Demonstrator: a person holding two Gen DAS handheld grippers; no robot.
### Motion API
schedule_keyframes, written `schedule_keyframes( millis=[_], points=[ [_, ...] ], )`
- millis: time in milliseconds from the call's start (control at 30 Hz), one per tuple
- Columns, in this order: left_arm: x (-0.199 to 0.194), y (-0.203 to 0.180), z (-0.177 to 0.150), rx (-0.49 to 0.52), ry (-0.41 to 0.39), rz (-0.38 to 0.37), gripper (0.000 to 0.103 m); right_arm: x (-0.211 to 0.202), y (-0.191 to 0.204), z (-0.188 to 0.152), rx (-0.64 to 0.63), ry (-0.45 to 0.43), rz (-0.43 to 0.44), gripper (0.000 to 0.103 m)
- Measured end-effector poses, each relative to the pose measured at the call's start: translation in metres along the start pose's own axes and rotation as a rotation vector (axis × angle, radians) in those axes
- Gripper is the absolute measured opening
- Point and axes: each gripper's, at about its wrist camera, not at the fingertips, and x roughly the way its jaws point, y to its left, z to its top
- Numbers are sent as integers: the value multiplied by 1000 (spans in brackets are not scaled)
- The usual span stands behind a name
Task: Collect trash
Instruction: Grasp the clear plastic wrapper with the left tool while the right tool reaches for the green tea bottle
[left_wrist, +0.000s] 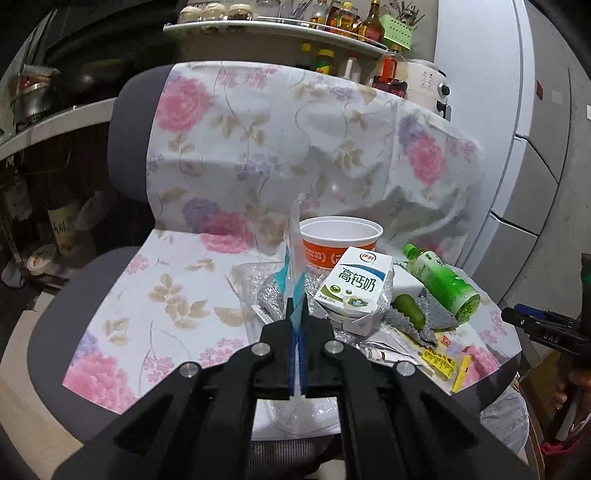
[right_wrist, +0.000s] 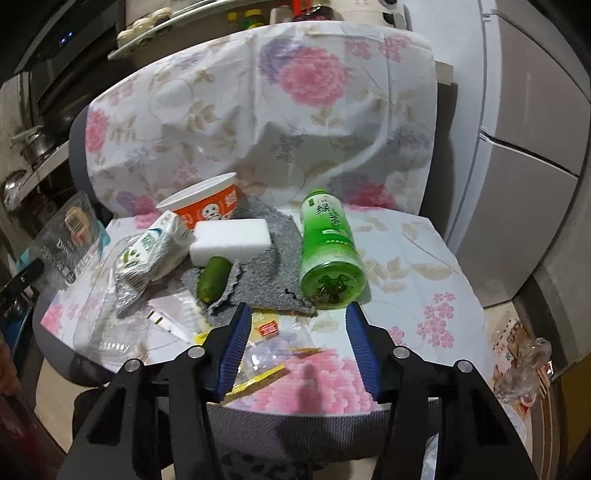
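Observation:
Trash lies on a chair seat covered with a floral cloth (left_wrist: 166, 295). My left gripper (left_wrist: 295, 314) is shut on a clear plastic wrapper (left_wrist: 293, 251) with a teal edge and holds it upright; the wrapper also shows at the left of the right wrist view (right_wrist: 70, 240). A milk carton (left_wrist: 351, 288), an orange cup (left_wrist: 340, 240), a green bottle (left_wrist: 443, 284) and a small green fruit (left_wrist: 408, 314) lie just right of it. My right gripper (right_wrist: 299, 325) is open and empty, just in front of the green bottle (right_wrist: 328, 251). Snack wrappers (right_wrist: 266, 354) lie between its fingers.
A white sponge (right_wrist: 231, 240) rests on a grey cloth (right_wrist: 266, 273). Clear plastic packaging (right_wrist: 107, 325) lies at the seat's front left. Shelves with bottles (left_wrist: 351, 22) stand behind the chair, a fridge (right_wrist: 517, 166) to the right, a trash bag (right_wrist: 524, 365) on the floor.

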Motion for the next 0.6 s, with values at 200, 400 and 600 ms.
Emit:
schedule_keyframes(
  millis=[200, 400, 600],
  points=[
    [17, -2, 9, 0, 3, 17, 0, 38, -8, 33, -50, 5, -29, 70],
    [44, -4, 27, -7, 1, 37, 0, 110, -16, 75, -109, 74, -70, 81],
    [77, -5, 35, -8, 27, 43, 0, 163, -25, 89, -94, 173, -70, 80]
  ],
)
